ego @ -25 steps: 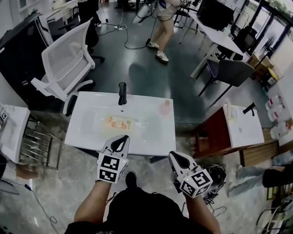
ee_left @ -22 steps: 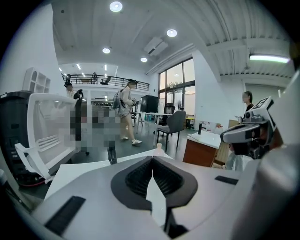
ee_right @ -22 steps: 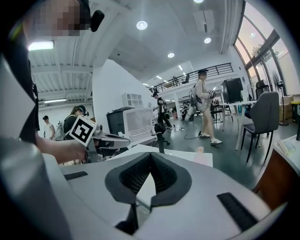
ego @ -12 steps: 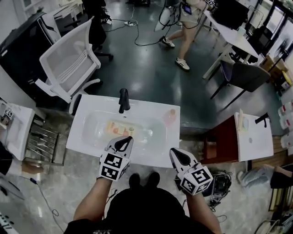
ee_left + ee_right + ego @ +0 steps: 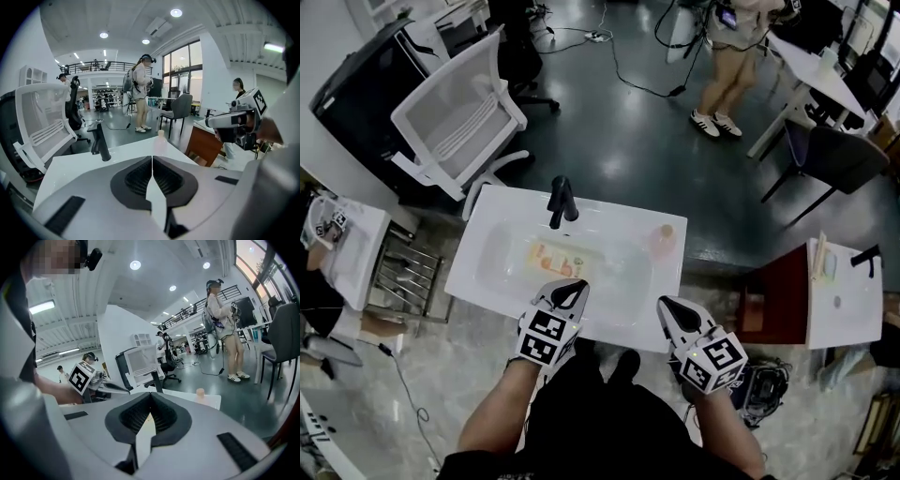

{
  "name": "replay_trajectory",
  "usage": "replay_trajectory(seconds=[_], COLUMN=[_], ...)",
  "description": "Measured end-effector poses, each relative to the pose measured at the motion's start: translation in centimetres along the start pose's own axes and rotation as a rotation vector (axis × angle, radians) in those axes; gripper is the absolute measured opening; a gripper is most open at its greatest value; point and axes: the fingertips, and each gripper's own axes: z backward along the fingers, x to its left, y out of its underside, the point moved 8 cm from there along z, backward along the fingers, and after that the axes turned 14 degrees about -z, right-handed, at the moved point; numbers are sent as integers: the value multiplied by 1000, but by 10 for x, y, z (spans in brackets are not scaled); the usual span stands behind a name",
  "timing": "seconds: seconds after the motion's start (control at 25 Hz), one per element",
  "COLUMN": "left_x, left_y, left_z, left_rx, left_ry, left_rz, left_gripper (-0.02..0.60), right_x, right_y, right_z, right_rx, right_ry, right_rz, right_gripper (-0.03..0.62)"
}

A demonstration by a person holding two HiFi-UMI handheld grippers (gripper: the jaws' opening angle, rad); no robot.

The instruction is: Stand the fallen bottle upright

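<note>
Over the near rim of the sink [image 5: 471,277], left gripper [image 5: 572,289] and right gripper [image 5: 667,306], both clenched on nothing. Risk of nudging the fallen bottle [image 5: 555,257] and rolling it along the curved basin if lowered without opening first. Lying on its side just beyond the left gripper, short of the tap [image 5: 561,202]; upright pink bottle [image 5: 664,240] off toward the far right corner.

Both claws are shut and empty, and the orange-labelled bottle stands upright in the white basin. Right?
Not quite. The head view shows the orange-labelled bottle lying on its side in the white basin, not upright. The left claw and right claw are indeed shut and empty.
</note>
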Motion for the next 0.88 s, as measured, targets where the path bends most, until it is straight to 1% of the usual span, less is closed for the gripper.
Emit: replay_trajectory(seconds=[0.16, 0.24, 0.32, 0.44, 0.56, 0.72, 0.88], left_x=[9, 12, 14, 18, 17, 15, 11], left_y=[12, 16, 22, 38, 53, 74, 95], left_z=[-17, -29, -44, -72, -99, -138, -169], left_rx=[19, 24, 43, 87, 122, 182, 255], left_ry=[33, 60, 98, 179, 256, 338, 425], left_rz=[-1, -17, -56, -129, -186, -248, -350], left_gripper=[20, 28, 46, 114, 132, 163, 192], right_x=[-1, -5, -9, -13, -18, -31, -36], right_y=[4, 4, 3, 3, 12, 20, 24], right_z=[-18, -26, -35, -53, -64, -74, -80], right_rx=[42, 55, 60, 70, 98, 119, 112], right_ry=[-8, 4, 13, 36, 51, 88, 114], right_rz=[-10, -13, -22, -37, -59, -95, -127], right_gripper=[14, 14, 14, 14, 14, 14, 14])
